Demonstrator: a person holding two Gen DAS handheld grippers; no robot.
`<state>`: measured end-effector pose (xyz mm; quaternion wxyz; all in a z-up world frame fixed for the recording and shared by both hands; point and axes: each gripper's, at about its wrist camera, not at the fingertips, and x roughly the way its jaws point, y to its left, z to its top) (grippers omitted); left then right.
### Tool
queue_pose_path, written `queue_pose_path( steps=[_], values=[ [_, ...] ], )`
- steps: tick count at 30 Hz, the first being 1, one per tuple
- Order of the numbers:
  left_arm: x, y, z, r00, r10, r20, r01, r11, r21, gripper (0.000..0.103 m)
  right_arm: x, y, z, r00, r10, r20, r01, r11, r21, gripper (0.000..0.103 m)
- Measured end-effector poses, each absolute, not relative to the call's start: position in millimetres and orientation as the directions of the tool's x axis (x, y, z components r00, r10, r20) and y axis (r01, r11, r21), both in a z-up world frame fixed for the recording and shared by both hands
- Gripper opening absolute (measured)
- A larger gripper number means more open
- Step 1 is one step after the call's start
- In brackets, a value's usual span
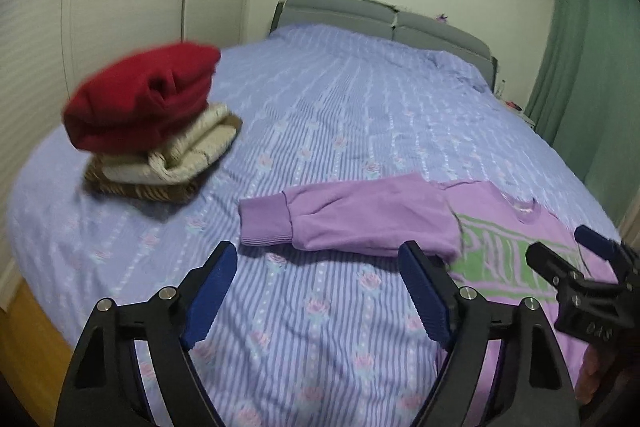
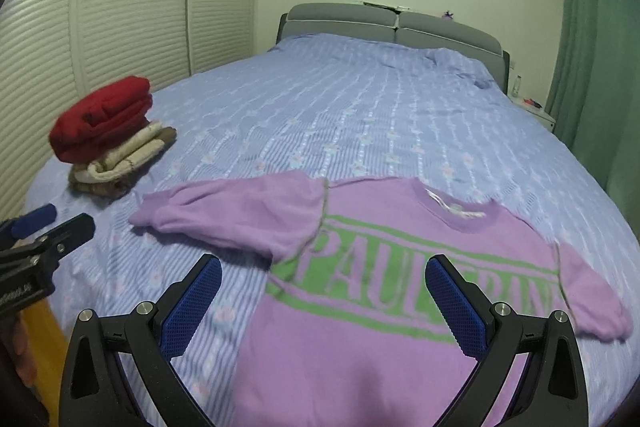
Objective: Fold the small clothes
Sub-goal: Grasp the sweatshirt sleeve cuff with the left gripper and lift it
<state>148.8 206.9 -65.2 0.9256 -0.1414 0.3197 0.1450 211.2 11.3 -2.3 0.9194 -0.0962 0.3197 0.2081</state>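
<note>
A purple sweatshirt (image 2: pixel 384 331) with green lettering lies flat, front up, on the bed, with both sleeves spread out. Its left sleeve (image 1: pixel 352 219) stretches toward the stack. My left gripper (image 1: pixel 320 291) is open and empty, just short of that sleeve; it also shows at the left edge of the right wrist view (image 2: pixel 48 223). My right gripper (image 2: pixel 324 303) is open and empty above the sweatshirt's chest; it also shows at the right edge of the left wrist view (image 1: pixel 568 247). A stack of folded clothes (image 1: pixel 160 135), red on top, sits at the bed's left side.
The bed (image 2: pixel 360 99) has a blue striped floral cover and a grey headboard (image 2: pixel 392 23). Louvred wardrobe doors (image 2: pixel 100 27) stand on the left, a green curtain (image 2: pixel 596 67) on the right. A small nightstand (image 2: pixel 536 111) is by the headboard. Wooden floor (image 1: pixel 32 339) shows lower left.
</note>
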Motion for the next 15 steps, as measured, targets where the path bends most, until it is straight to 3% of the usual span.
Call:
queue_pose_path(
  steps=[5,10,15],
  values=[
    [179,233,-97,0.719,0.071,-0.691,-0.392,0.862,-0.321,0.07,241,32,-18,0.678,0.328,-0.658,-0.455,0.89,-0.024,0.103],
    [200,243,-123,0.696,0.041,-0.717,-0.403,0.848,-0.343,0.059,263,46,-38,0.644,0.319,-0.695,-0.456,0.89,-0.014,0.103],
    [212,263,-149,0.693,-0.048,-0.719,-0.43,0.773,-0.467,0.058,277,53,-54,0.622,0.304,-0.721,-0.451,0.892,-0.013,0.103]
  ],
)
